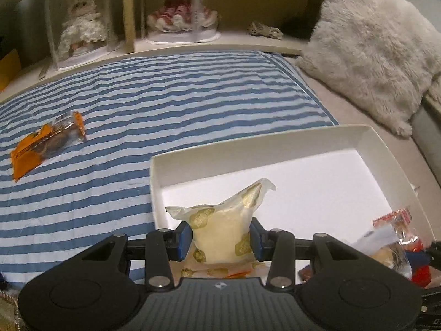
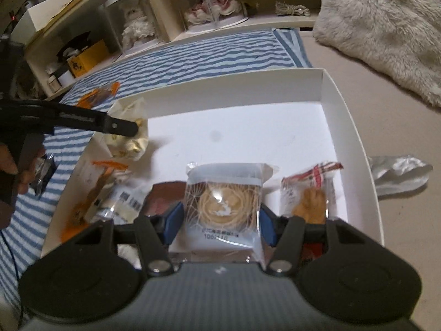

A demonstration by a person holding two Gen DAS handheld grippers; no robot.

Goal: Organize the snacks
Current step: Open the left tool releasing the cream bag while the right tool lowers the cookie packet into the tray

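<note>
My left gripper [image 1: 220, 237] is shut on a cream snack packet with gold emblems [image 1: 223, 229], held upright over the near left corner of the white box [image 1: 261, 140]. In the right wrist view one of its black fingers [image 2: 121, 127] reaches in from the left with that packet [image 2: 129, 140]. My right gripper [image 2: 222, 223] is shut on a clear packet with a round patterned biscuit [image 2: 223, 204], low over the box [image 2: 220, 82]. Inside the box lie a red-and-white packet [image 2: 311, 193], an orange-trimmed packet [image 2: 102, 184] and a brown one [image 2: 162, 195].
An orange snack packet [image 1: 46, 143] lies on the blue-striped cloth [image 1: 165, 96] left of the box. A silver wrapper [image 2: 399, 173] lies right of it. A fluffy grey cushion [image 1: 372, 49] fills the back right. Shelves with dolls [image 1: 82, 27] line the back. A person's hand [image 2: 16, 171] is at the left.
</note>
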